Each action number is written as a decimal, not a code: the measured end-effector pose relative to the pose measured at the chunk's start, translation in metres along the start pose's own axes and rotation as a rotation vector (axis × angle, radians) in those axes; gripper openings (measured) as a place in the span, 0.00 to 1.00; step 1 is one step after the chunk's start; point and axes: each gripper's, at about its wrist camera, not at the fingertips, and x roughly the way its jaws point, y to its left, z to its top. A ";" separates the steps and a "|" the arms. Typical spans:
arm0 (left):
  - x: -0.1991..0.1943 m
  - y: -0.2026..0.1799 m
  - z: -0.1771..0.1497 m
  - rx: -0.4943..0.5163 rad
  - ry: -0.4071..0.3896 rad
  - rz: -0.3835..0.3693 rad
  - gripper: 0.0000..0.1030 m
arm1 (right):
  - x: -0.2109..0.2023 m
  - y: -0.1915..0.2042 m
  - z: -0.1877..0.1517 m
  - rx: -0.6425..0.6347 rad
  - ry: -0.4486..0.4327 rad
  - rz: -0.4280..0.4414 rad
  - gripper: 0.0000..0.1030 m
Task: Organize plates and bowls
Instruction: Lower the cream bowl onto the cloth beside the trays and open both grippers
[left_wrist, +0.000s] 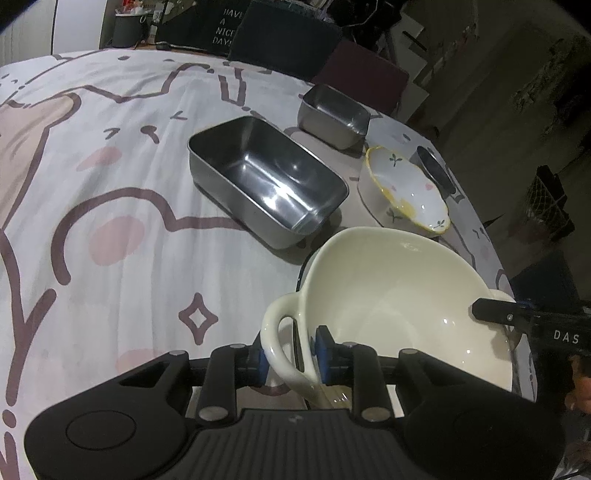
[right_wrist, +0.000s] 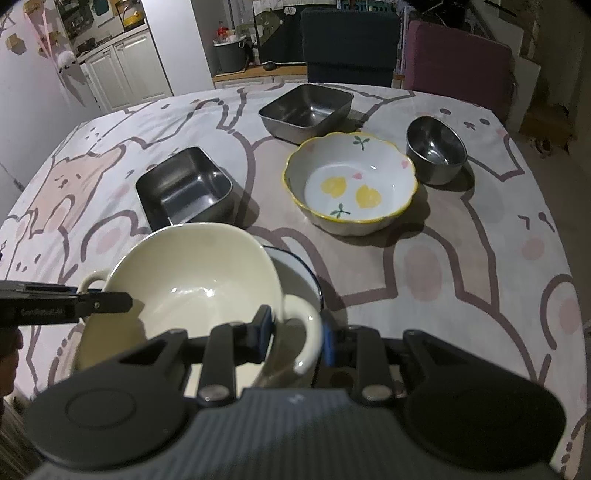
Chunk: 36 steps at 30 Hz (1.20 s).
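Left wrist view: cream bowl's (left_wrist: 399, 295) handle between left hand-held gripper (left_wrist: 290, 356) pads.

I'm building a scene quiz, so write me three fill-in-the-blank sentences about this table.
1. The left gripper and the right gripper each grip a ____ of the cream bowl.
2. The flower-shaped bowl has two ____ fruits painted inside.
3. In the right wrist view, the round steel bowl stands to the ____ of the flower-shaped bowl.

Missing words: handle; yellow; right
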 end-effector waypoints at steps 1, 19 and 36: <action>0.001 0.000 0.000 -0.002 0.004 0.000 0.26 | 0.001 0.000 0.000 -0.001 0.003 -0.002 0.31; 0.008 -0.002 -0.002 0.014 0.017 0.013 0.28 | 0.006 0.002 -0.001 -0.015 0.020 -0.025 0.32; 0.008 -0.009 -0.003 0.060 0.016 0.047 0.29 | 0.012 -0.001 0.000 -0.001 0.049 -0.025 0.33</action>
